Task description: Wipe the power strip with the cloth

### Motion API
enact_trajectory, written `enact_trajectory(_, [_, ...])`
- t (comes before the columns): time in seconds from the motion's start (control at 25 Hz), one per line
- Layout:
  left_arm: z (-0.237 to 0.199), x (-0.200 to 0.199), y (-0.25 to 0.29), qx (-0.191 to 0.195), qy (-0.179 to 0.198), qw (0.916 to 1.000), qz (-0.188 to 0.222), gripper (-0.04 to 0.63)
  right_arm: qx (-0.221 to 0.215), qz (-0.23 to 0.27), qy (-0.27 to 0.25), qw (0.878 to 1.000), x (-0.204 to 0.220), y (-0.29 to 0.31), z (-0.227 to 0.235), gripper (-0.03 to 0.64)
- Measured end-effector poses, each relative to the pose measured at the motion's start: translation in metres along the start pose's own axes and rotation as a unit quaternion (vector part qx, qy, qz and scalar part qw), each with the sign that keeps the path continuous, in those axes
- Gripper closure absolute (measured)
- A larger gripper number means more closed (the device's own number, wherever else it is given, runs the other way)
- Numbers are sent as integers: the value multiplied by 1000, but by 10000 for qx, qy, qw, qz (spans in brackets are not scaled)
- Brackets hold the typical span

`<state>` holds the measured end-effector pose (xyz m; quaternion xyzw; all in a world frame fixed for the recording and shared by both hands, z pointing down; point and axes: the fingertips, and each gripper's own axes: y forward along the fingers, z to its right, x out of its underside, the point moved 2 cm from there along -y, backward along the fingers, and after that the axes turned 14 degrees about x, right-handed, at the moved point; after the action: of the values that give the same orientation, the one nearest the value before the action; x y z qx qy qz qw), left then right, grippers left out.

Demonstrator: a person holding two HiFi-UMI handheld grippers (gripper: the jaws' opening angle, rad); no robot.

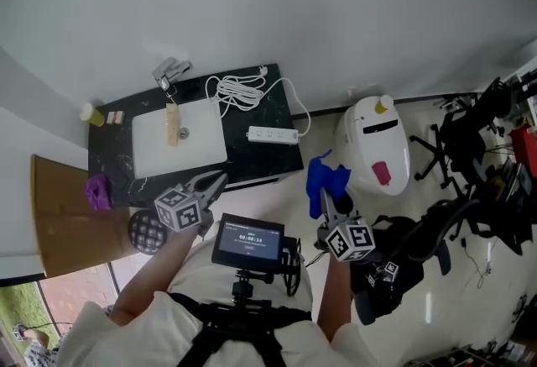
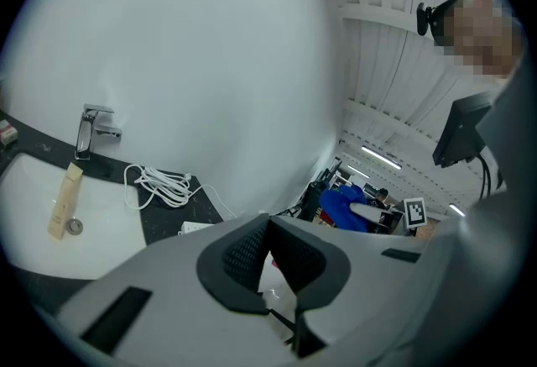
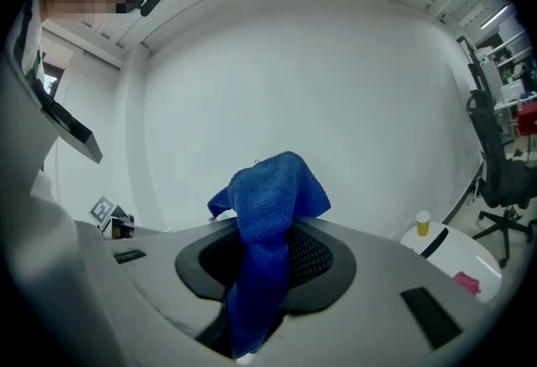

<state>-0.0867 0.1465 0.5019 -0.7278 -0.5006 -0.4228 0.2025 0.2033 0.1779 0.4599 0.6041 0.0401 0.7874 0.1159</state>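
Black counter (image 1: pixel 252 164) carries the strip (image 1: pixel 272 135) at its right end, beside the sink (image 1: pixel 201 147), with its long axis crosswise to us. It lies ahead and left of our right gripper (image 1: pixel 329 202), which is clamped on the cloth (image 1: pixel 325 176). Our left gripper (image 1: pixel 216 182), pinched together and empty, looks about as near. Pale floor (image 1: pixel 495 290) spreads rightward.

Power strip (image 2: pixel 195 228) in left gripper view mostly hiding behind left tool (image 2: pixel 268 224); only one white end peeking out. Sink (image 2: pixel 101 222) near edge sinking behind same tool, left side running into view's dark rim. Cloth (image 3: pixel 268 206) lower end disappearing down between right tool (image 3: pixel 277 233) jaws. In head view, small yellowish container (image 1: pixel 91 114) and purple thing (image 1: pixel 97 191) staying too small for telling apart.
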Motion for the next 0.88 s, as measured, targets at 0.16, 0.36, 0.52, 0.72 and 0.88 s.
enact_trajectory(0.16, [-11, -10, -2, 121, 48, 9999, -55, 586, 142, 24, 41, 9999, 2, 8, -8, 509])
enact_trajectory(0.36, [-16, -15, -1, 218, 48, 9997, -119, 586, 301, 46, -5, 9995, 7, 3, -9, 509])
enact_trajectory(0.52, [-17, -15, 5, 260, 40, 9994, -214, 586, 384, 68, -133, 9992, 9, -2, -6, 512])
enact_trajectory(0.72, [-14, -9, 17, 324, -4, 9990, -298, 586, 366, 41, -164, 9992, 14, -8, -1, 512])
enact_trajectory(0.88, [-8, -3, 26, 311, -39, 9989, -360, 586, 392, 11, -130, 9991, 16, -12, 10, 512])
